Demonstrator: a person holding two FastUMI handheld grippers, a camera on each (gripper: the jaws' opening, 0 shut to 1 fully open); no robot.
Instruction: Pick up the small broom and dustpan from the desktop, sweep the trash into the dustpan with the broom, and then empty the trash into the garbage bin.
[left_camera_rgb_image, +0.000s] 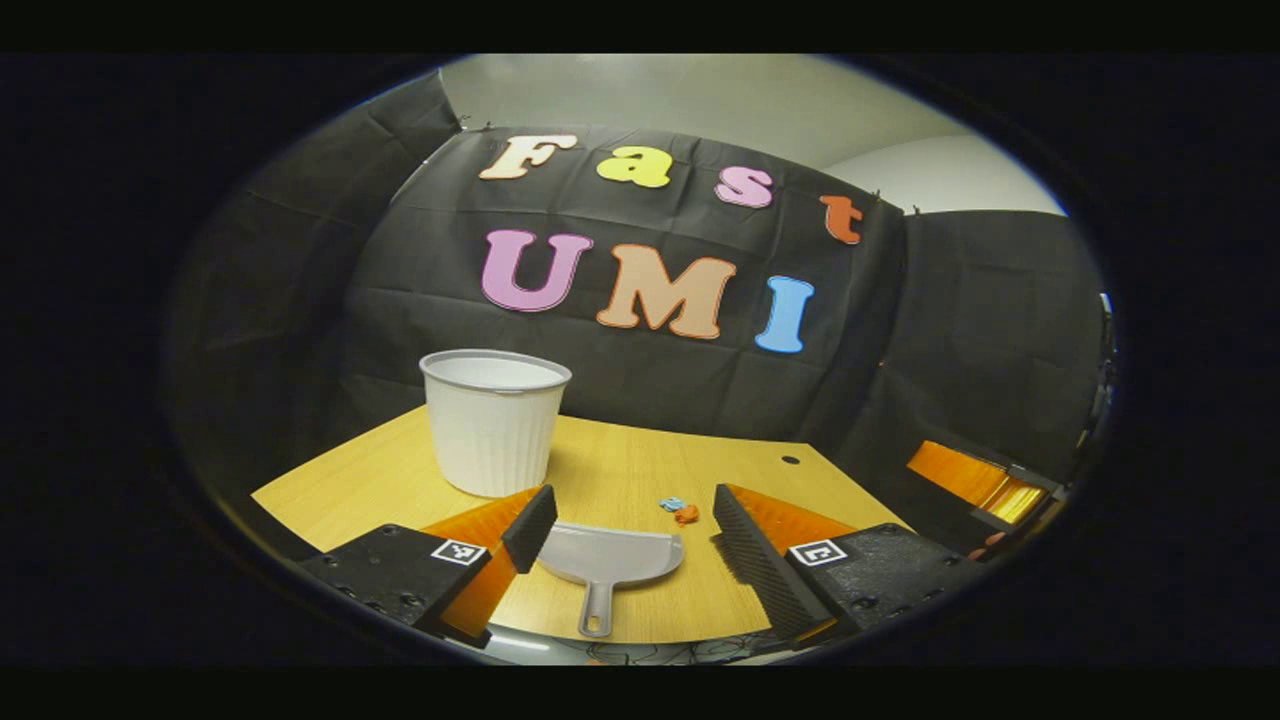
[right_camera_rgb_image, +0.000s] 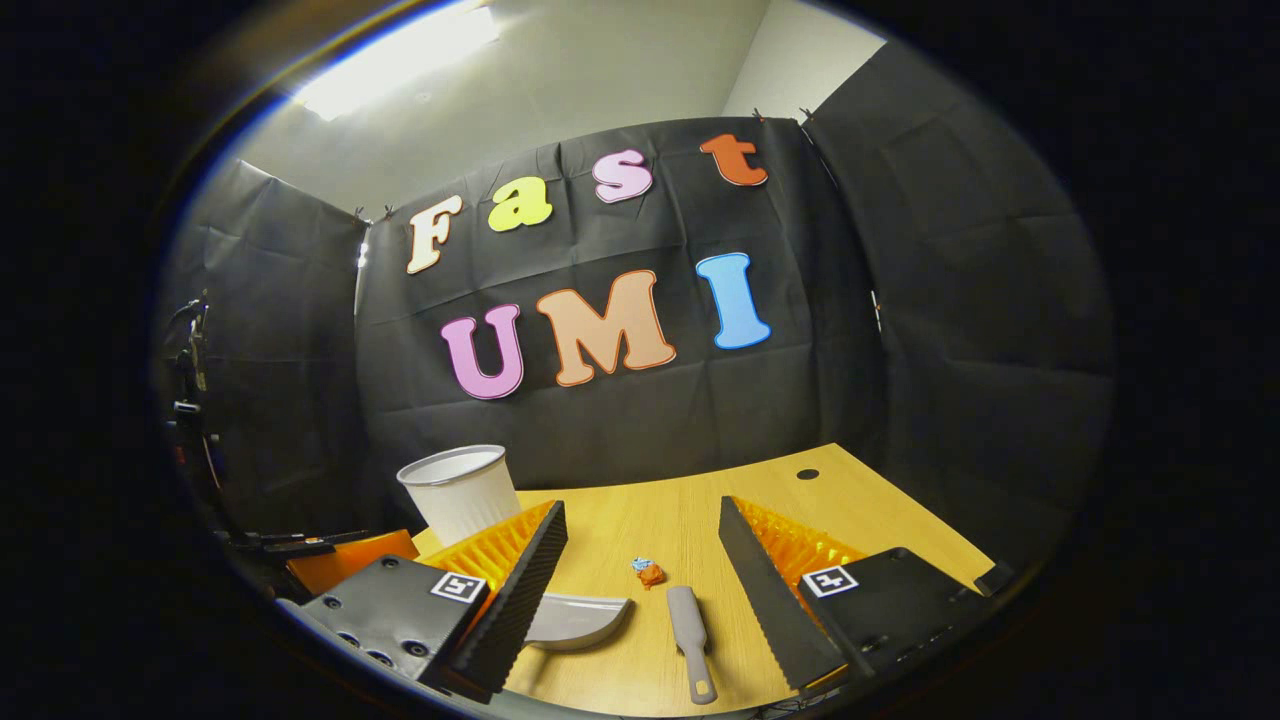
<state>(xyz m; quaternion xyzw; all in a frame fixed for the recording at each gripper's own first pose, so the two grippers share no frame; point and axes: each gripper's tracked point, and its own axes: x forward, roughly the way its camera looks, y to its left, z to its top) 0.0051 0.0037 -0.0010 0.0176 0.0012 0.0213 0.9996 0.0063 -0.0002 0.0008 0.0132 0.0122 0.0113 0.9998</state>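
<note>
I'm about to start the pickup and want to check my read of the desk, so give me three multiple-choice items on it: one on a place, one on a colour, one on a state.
1. Where do the trash bits lie?
A. In the dustpan
B. On the desk beyond the dustpan and broom
C. In the bin

2. What colour is the garbage bin?
A. White
B. Blue
C. Orange

3. How does the left gripper stand?
A. Shut on the dustpan handle
B. Shut on the broom
C. Open, holding nothing

Answers:
1 B: the orange and blue scraps sit on the bare wooden desk, apart from the dustpan and the small broom.
2 A: its ribbed wall is white.
3 C: its fingers stand wide apart, with the dustpan lying flat on the desk between them in the left gripper view.
</note>
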